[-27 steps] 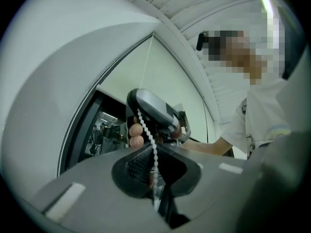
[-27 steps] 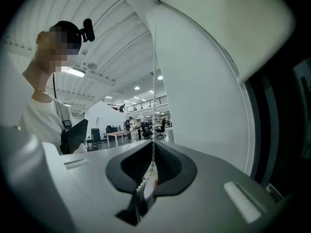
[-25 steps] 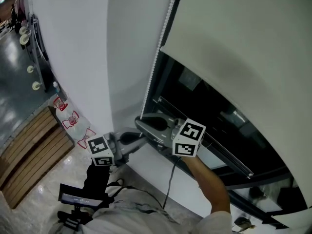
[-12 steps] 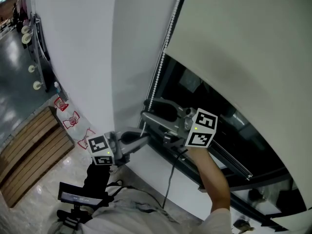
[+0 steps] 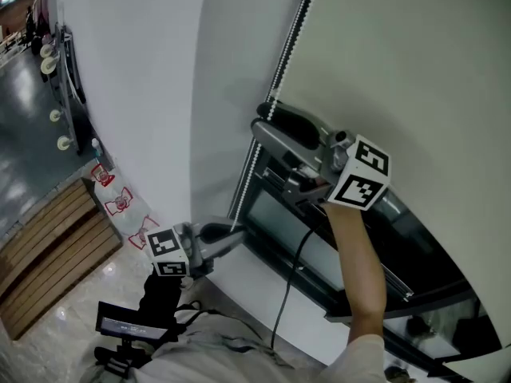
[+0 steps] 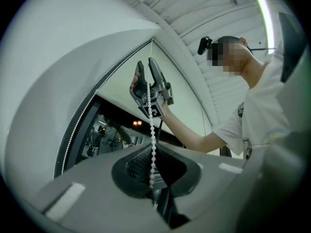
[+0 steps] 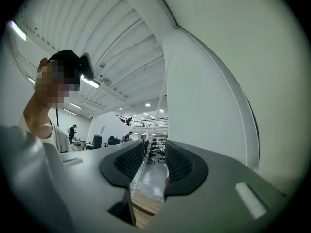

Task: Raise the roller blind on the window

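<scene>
Pale roller blind (image 5: pixel 399 54) hanging over most of the dark window (image 5: pixel 415 238), beside the white wall (image 5: pixel 144 94). Right tool (image 5: pixel 263 116) up at the blind's left edge, jaws apart, just opened and then narrowed slightly, pressing nothing. Left tool (image 5: pixel 235 231) low by the wall, jaws together, clamped on the bead chain (image 5: pixel 291 46), which runs up between the right tool's 2 jaws.

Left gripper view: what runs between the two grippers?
The bead chain, as that view shows: clamped in the left gripper, it rises to the right gripper, whose jaws, just opened then slightly narrowed, stand apart around it.
</scene>
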